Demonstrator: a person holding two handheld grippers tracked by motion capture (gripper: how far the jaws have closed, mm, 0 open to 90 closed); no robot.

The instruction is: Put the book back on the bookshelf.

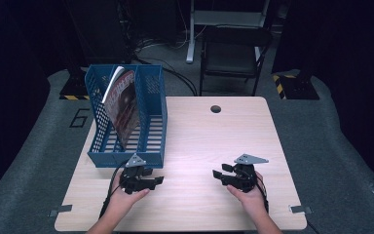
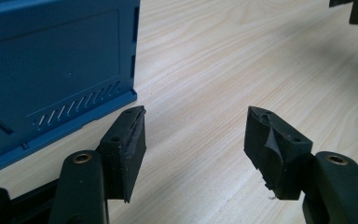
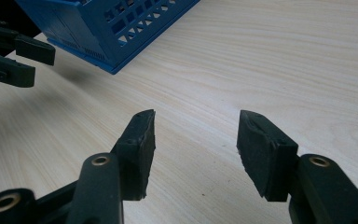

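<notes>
Blue file rack on table, magazine leaning inside

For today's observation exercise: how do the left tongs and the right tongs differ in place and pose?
The left tongs sit right by the blue file rack; the right tongs lie out over bare table, well away from it. The left tongs point to the picture's right, the right tongs to its left, facing each other. Both are open and empty.
</notes>
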